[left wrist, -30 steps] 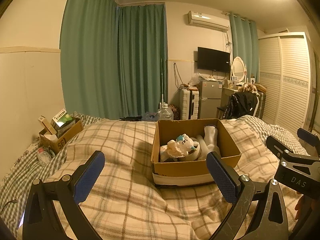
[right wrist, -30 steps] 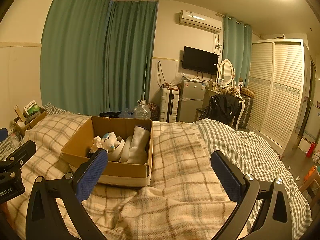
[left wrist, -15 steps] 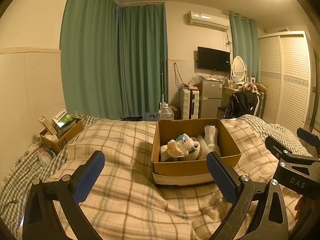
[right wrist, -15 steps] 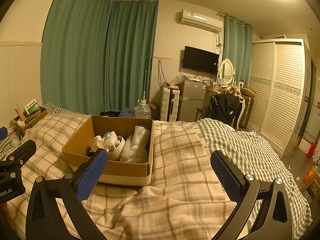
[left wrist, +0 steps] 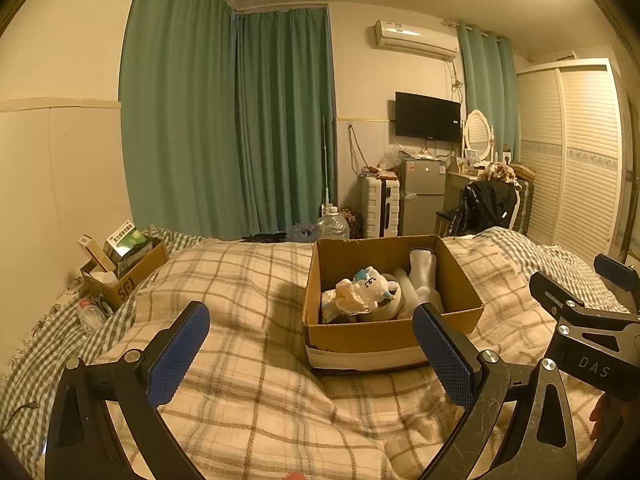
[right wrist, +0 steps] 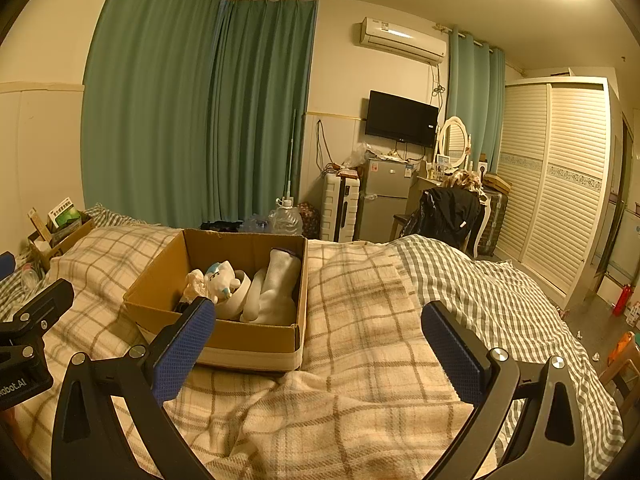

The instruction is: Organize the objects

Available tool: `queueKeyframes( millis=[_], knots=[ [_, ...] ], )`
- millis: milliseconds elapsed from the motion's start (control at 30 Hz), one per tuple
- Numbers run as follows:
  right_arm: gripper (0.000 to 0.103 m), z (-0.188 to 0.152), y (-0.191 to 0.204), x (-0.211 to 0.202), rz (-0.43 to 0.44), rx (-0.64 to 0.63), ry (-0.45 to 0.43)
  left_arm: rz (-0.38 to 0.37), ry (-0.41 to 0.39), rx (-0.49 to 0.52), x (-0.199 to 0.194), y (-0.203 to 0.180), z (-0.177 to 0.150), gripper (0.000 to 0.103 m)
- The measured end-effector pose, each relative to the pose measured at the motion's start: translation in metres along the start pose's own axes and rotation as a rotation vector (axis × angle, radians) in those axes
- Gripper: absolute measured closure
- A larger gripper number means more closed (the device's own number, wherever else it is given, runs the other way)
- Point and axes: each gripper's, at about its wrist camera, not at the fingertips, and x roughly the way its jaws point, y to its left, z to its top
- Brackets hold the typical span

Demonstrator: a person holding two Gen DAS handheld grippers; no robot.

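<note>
Inside the cardboard box (left wrist: 394,334), the near wall hides the toys' bases; both grippers' jaws gape wide, empty.

The box (left wrist: 394,330) is matt brown cardboard, with pale tape around its base. A soft woven plaid blanket (left wrist: 256,392) lies rumpled on the bed. Each tool (left wrist: 308,354) (right wrist: 320,350) has matt black arms, shiny metal screws and blue pads (left wrist: 178,354) with a rough dotted texture. The toy (left wrist: 372,286) looks like smooth, slightly glossy plastic. The curtains (left wrist: 248,128) are matt green cloth.
</note>
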Motion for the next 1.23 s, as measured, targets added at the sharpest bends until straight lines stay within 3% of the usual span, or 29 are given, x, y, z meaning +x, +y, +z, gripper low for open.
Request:
queueKeyframes(
  millis=[1233],
  knots=[
    [0.000,-0.0060,0.0024,0.0020,0.003,-0.006,0.007,0.021,-0.022,0.004,-0.0045,-0.0012,-0.0029,0.000]
  ],
)
